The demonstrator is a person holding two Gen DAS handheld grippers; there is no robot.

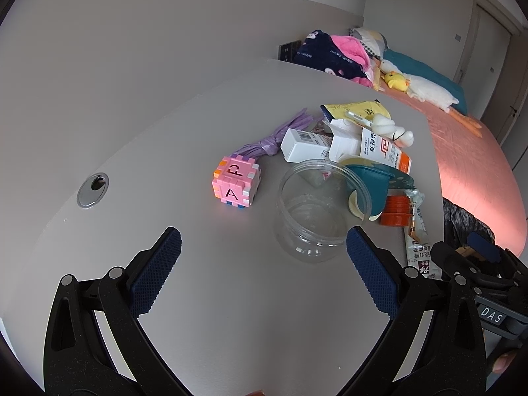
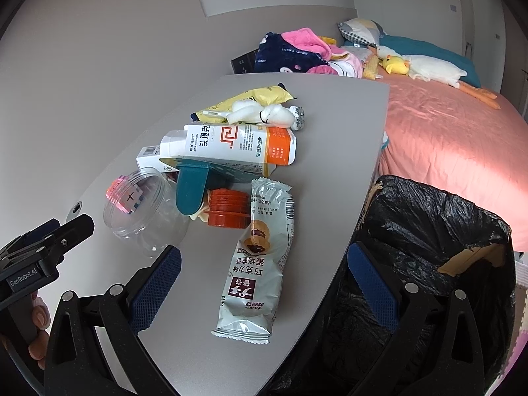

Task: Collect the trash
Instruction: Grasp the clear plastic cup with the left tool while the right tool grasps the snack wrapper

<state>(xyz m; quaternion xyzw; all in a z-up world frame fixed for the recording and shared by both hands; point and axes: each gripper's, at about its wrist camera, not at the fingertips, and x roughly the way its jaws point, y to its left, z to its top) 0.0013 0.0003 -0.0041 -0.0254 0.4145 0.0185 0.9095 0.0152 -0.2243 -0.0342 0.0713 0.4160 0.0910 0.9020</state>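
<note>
Right wrist view: snack wrapper flat on table, directly ahead between spread-apart fingers of right gripper, long axis running away; bin bag just right; left gripper also wide apart, farther, facing jar.

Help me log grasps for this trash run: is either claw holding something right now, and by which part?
Nothing is held. The left claw and the right claw both stand open and empty above the table.
</note>
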